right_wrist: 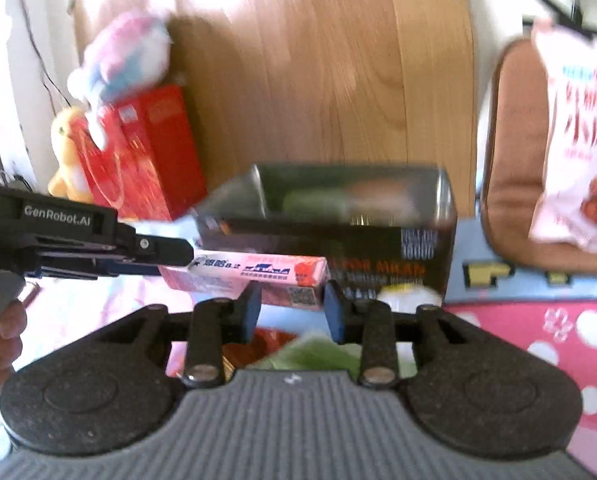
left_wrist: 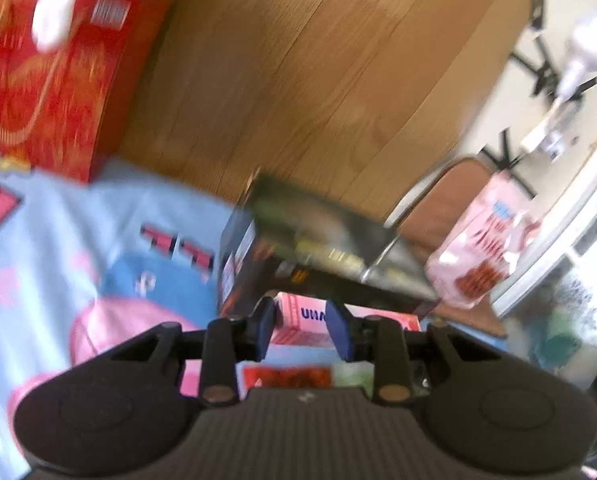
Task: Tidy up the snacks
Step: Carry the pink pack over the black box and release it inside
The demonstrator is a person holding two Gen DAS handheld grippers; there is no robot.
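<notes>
We hold a gripper in each hand over a bed covered with a pale blue and pink cartoon sheet [left_wrist: 54,216]. In the right wrist view the left gripper [right_wrist: 186,258] reaches in from nine o'clock, and its jaws are clamped on one end of a long pink snack box [right_wrist: 254,276], which hangs level above the sheet and points toward three o'clock. In the left wrist view the same pink box [left_wrist: 302,318] sits between the blue pads [left_wrist: 340,330] of that gripper. The right gripper [right_wrist: 291,310] has its two blue pads [right_wrist: 250,312] standing either side of the box's far end; whether they press on it or merely flank it we cannot tell, as the frame is blurred. Just behind the pink box, at twelve o'clock from the right gripper, stands a dark open carton [right_wrist: 354,216] with orange lettering on its front and some blurred contents inside. At ten o'clock a red gift box [right_wrist: 146,152] leans against a wooden headboard [right_wrist: 318,80], with a plush toy [right_wrist: 122,60] on top and a yellow one [right_wrist: 68,152] beside it. At two o'clock a white snack bag [right_wrist: 578,136] with red print rests on a brown cushion [right_wrist: 514,140]. A hand [right_wrist: 0,344] grips the left gripper's handle at eight o'clock.
</notes>
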